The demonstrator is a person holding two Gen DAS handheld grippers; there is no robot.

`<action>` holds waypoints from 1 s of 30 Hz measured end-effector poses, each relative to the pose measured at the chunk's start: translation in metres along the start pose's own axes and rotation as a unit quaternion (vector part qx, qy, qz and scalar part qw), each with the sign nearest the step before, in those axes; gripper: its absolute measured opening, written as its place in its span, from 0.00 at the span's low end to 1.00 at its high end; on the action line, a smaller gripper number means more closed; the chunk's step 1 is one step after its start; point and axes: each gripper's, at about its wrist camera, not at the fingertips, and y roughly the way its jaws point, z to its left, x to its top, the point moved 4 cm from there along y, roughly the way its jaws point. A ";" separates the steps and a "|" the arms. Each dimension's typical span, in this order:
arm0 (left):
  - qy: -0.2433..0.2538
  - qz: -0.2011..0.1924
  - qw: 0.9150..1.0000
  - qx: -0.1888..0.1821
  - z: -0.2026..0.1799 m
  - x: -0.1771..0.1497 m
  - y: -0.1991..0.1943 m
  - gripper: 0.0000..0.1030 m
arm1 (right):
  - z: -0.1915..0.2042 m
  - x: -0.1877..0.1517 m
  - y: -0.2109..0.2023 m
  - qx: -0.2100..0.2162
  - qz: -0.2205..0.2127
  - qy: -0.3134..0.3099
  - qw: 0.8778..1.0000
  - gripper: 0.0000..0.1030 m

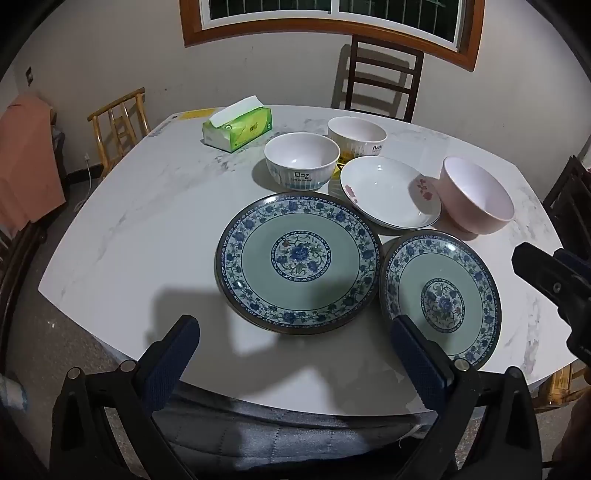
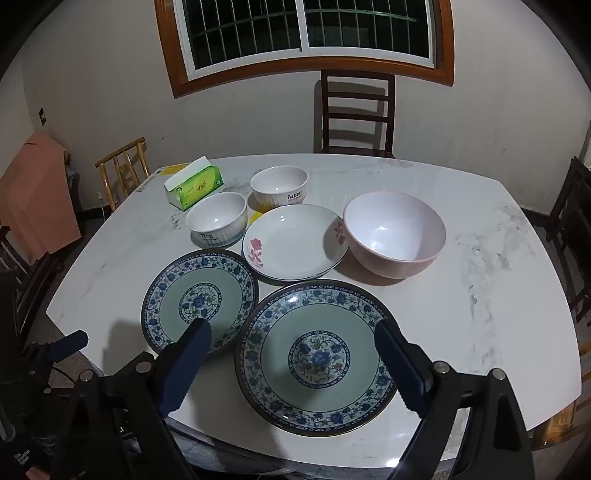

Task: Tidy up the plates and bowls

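Two round blue-flowered green plates, a big one (image 1: 297,260) and a small one (image 1: 441,295), lie flat side by side at the near edge of the white marble worktop (image 1: 147,221), easy to reach first. Behind them sit a white rose plate (image 1: 388,190), a pink bowl (image 1: 476,199) and two white bowls (image 1: 301,158), all apart, so nothing is stacked yet. The left claw (image 1: 295,343) and right claw (image 2: 291,343) hang spread wide, holding nothing. A green tissue pack (image 1: 238,127), chairs (image 1: 380,85) and a barred window (image 2: 306,33) are farther off

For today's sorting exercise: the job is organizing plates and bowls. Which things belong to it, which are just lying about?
Job: two blue floral plates, white rose plate, pink bowl, Dog bowl, Rabbit bowl.
Lying about: tissue pack, chairs.
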 end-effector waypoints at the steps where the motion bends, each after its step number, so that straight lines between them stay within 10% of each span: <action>1: 0.001 0.000 1.000 0.004 0.001 0.001 0.000 0.99 | 0.000 0.000 0.000 0.000 0.000 -0.001 1.000 0.90; 30: 0.023 0.000 1.000 0.000 -0.005 -0.002 0.013 0.98 | 0.005 -0.007 0.019 0.018 0.017 -0.001 1.000 0.90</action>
